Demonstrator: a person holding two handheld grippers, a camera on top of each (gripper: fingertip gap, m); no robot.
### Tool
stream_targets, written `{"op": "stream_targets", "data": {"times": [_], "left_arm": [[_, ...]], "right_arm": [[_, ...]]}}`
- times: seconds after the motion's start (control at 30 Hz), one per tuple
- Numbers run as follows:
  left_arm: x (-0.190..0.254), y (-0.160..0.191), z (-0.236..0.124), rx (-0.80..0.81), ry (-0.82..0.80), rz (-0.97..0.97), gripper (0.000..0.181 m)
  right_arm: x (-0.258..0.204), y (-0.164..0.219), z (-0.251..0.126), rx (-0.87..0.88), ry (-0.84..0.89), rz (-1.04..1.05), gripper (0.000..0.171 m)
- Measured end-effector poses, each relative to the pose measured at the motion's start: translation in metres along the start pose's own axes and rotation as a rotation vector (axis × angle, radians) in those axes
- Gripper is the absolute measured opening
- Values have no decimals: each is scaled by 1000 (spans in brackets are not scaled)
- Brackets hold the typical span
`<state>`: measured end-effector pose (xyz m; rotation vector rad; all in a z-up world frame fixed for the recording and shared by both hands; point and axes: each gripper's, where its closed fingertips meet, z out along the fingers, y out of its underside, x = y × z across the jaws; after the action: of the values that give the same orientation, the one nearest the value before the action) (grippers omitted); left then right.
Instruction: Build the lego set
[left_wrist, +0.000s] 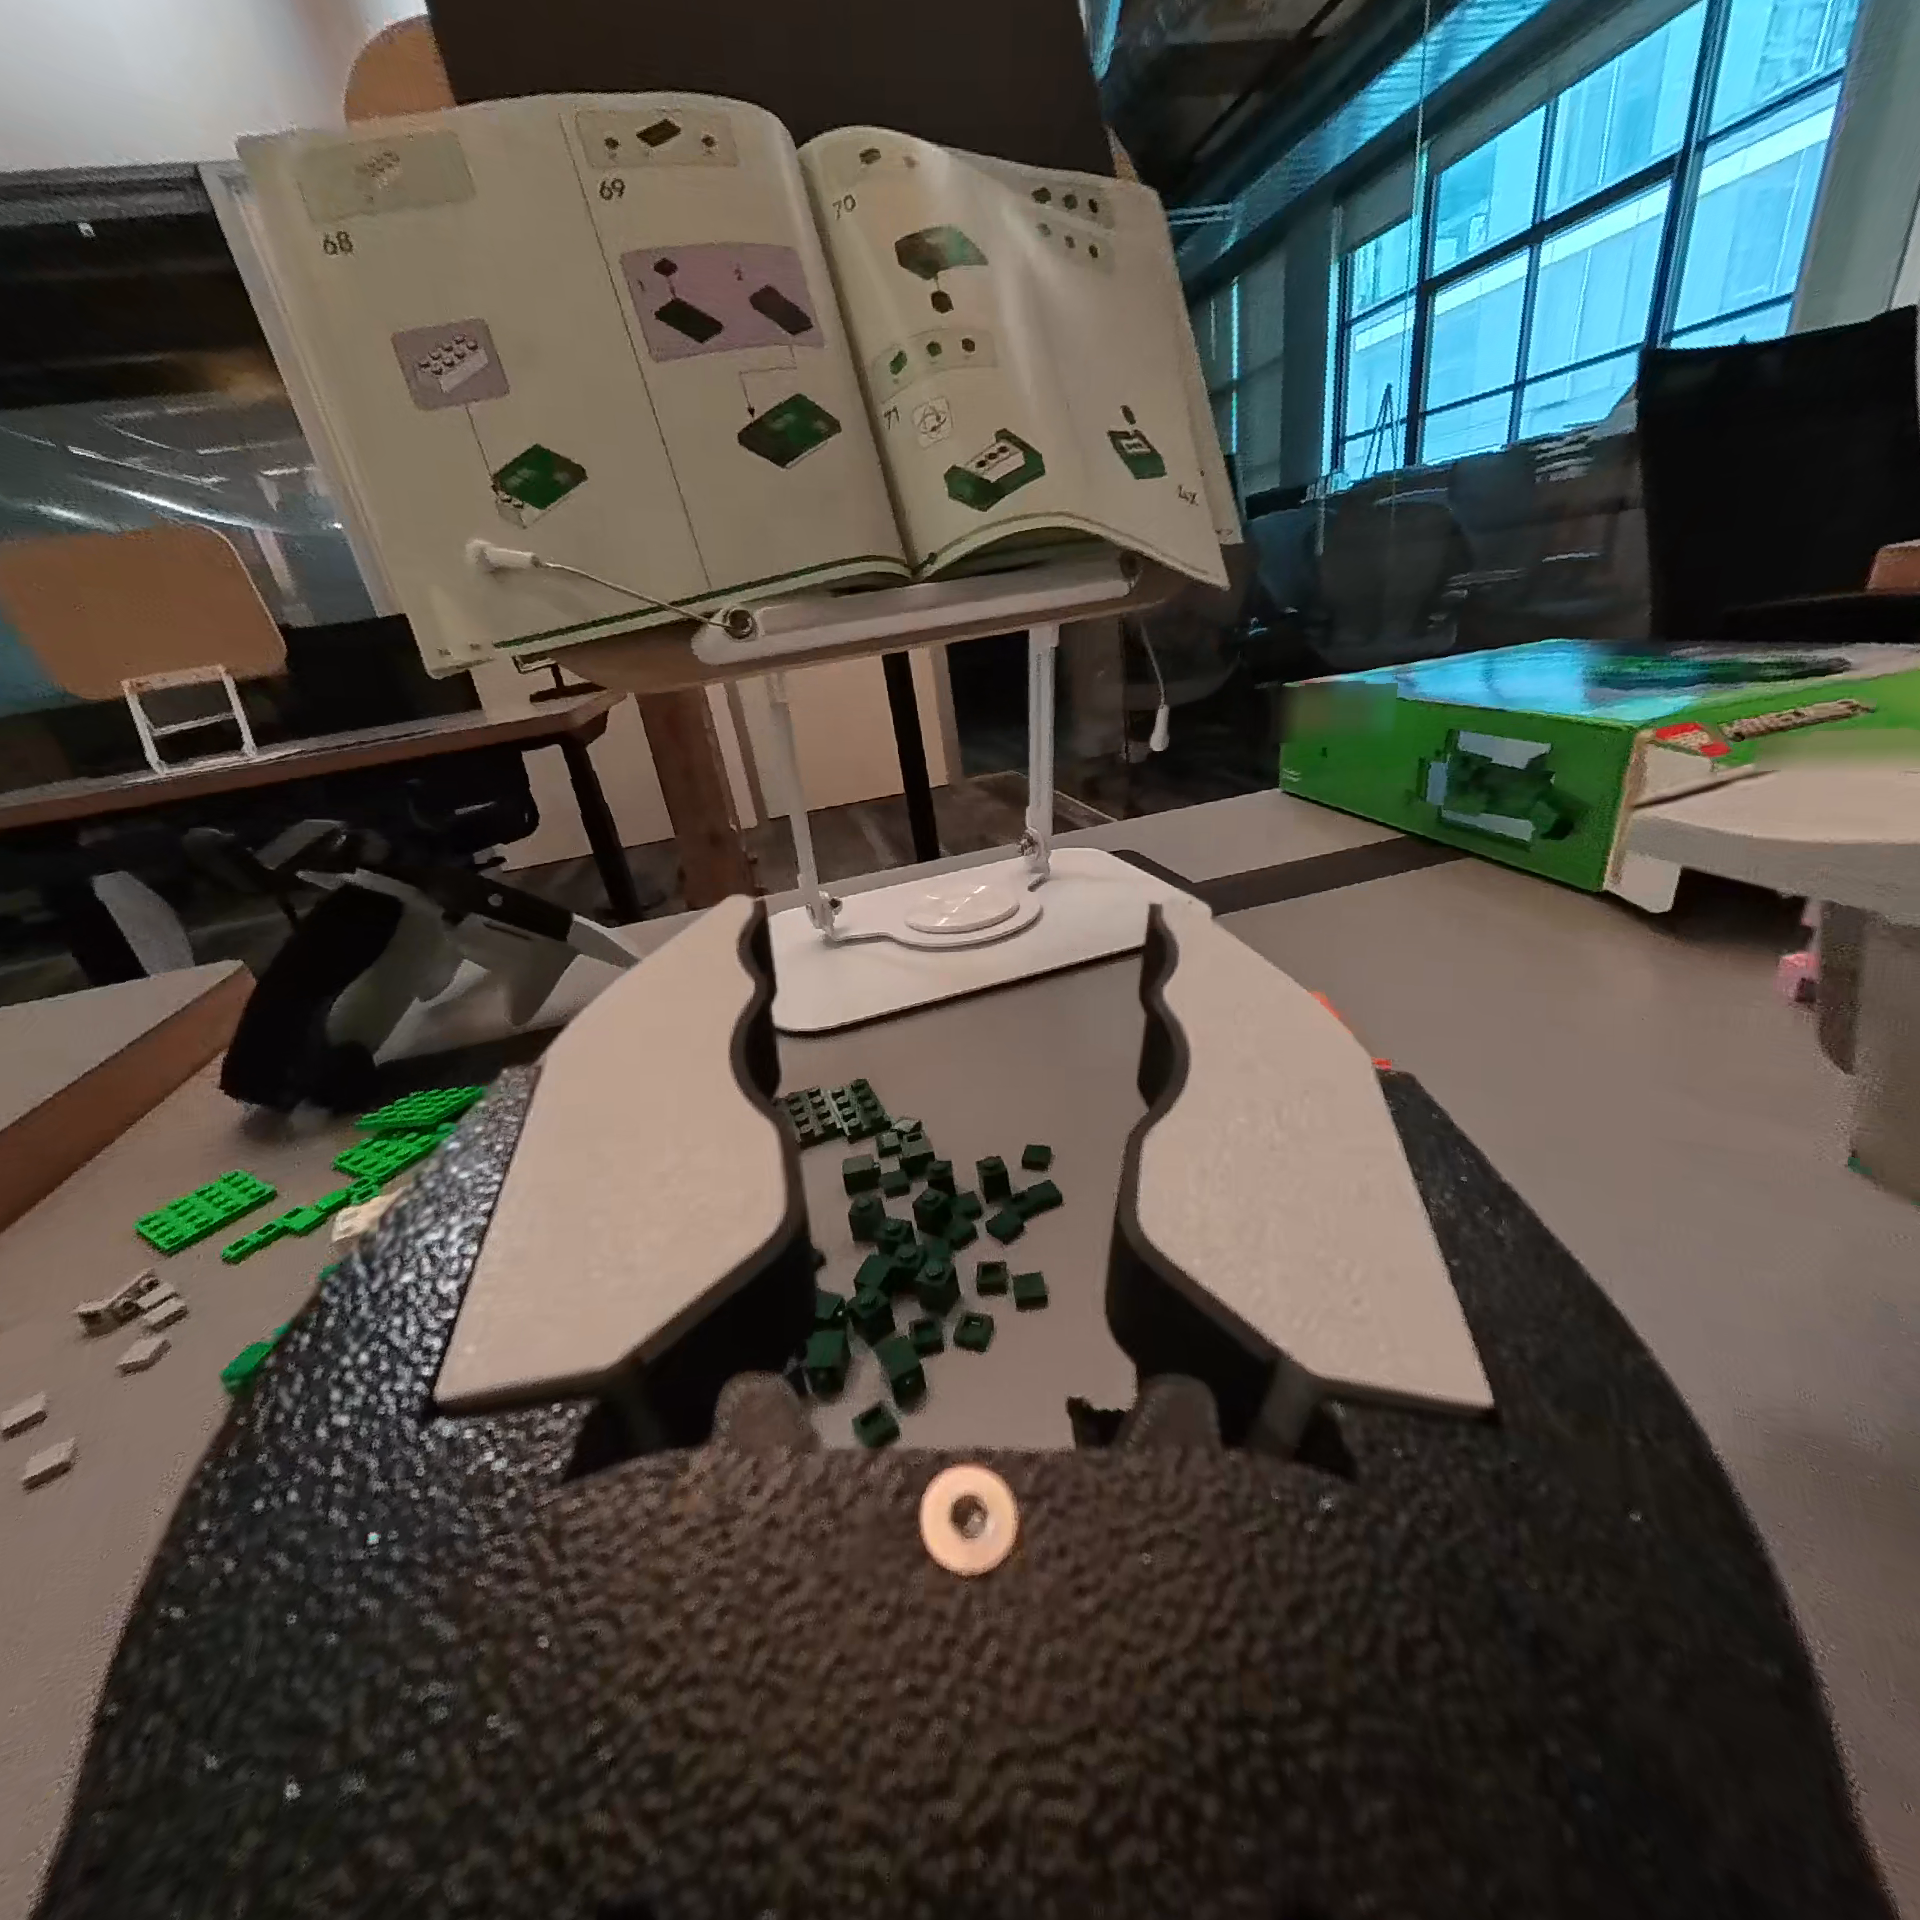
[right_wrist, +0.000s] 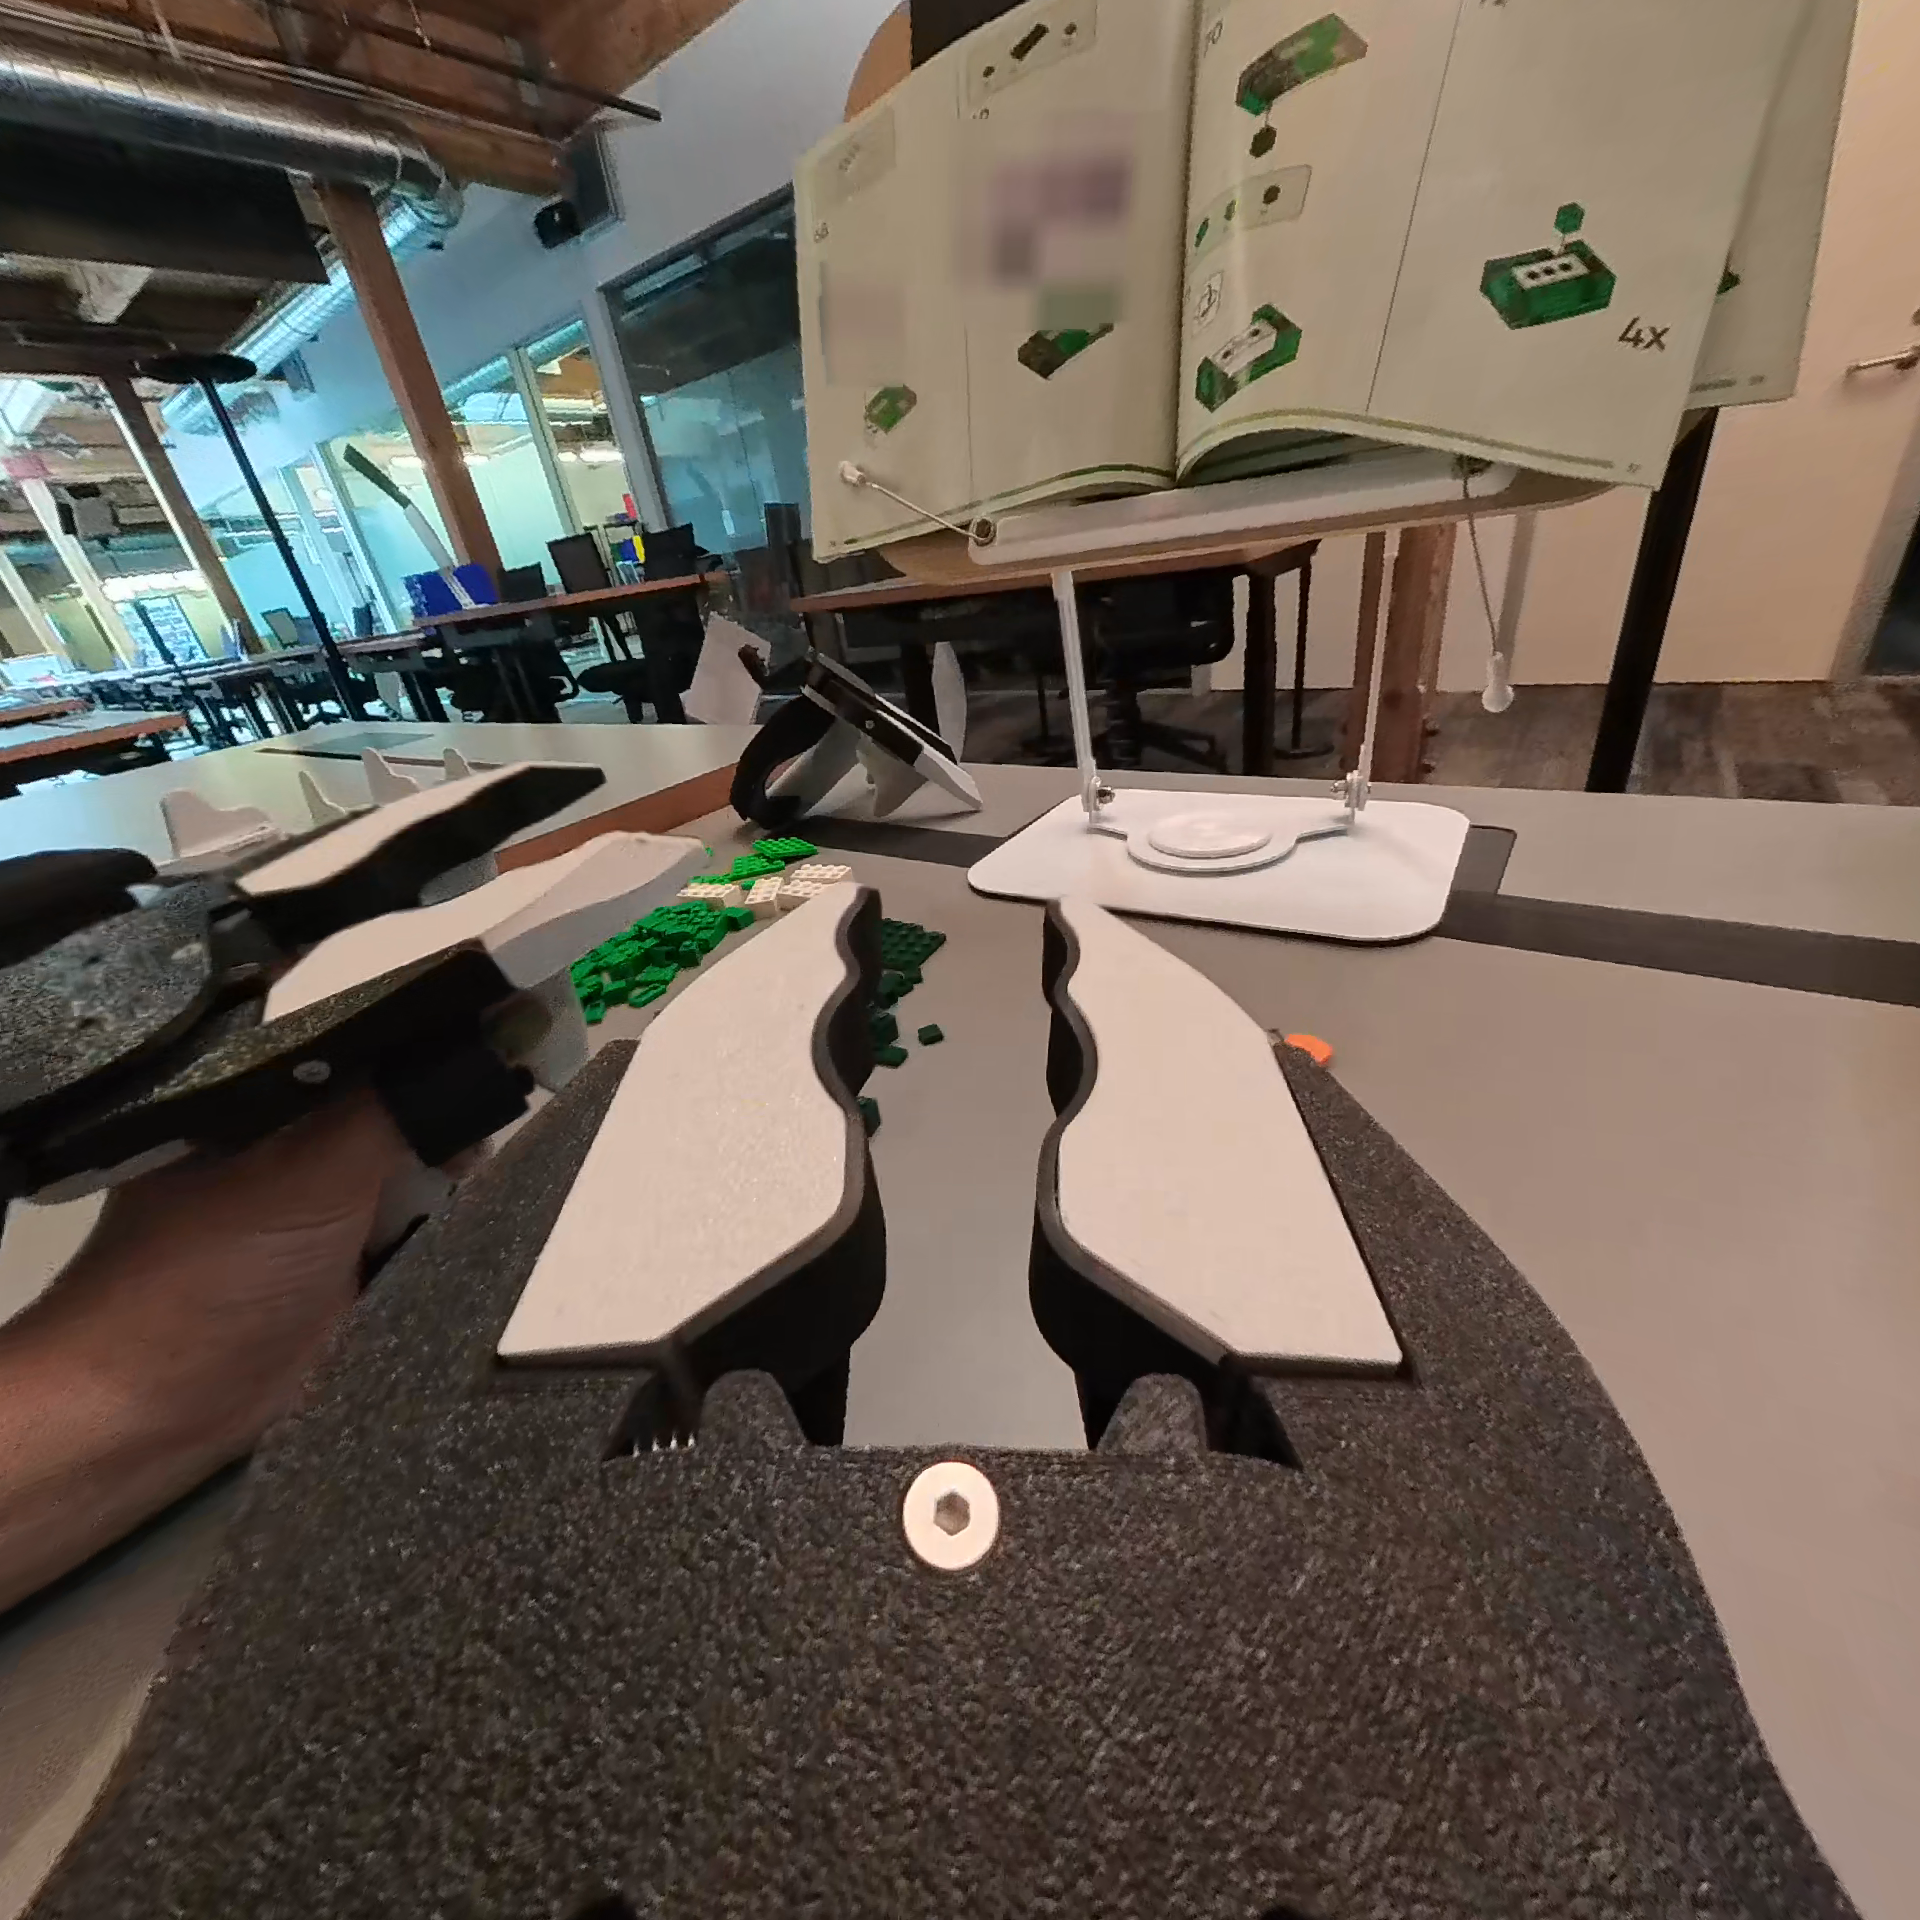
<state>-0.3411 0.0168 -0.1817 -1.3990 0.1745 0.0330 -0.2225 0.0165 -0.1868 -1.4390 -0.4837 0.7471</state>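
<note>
The left gripper (left_wrist: 956, 935) is hovering with its fingers spread and empty above a pile of dark green bricks (left_wrist: 925, 1257) lying loose on the grey table (left_wrist: 1507, 1039). The right gripper (right_wrist: 951, 914) is also holding its fingers apart, gripping nothing. Bright green bricks (right_wrist: 655, 951) are lying to the left, white bricks (right_wrist: 790, 888) just behind them. Farther off, a booklet (left_wrist: 727, 364) is sitting open on a white stand (left_wrist: 935, 956); a green box (left_wrist: 1538, 769) is lying closed at the far right, its contents hidden.

Dk-green small bricks (left_wrist: 925, 1247) loose heap on table; brt-green plates (left_wrist: 208, 1210) scattered left; white bricks (right_wrist: 779, 888) beyond.
</note>
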Motion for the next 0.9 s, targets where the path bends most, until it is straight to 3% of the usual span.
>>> {"op": "stream_targets", "data": {"times": [0.5,0.63,0.9], "left_arm": [[42,-4,-7,-49,199,-17,71],[58,-4,-8,-67,282,-44,55],[74,-5,-15,-48,339,-15,46]], "right_arm": [[-12,-10,-13,-14,12,-93,36],[-11,-22,-22,-22,15,-126,36],[29,-34,-37,10,117,-88,32]]}}
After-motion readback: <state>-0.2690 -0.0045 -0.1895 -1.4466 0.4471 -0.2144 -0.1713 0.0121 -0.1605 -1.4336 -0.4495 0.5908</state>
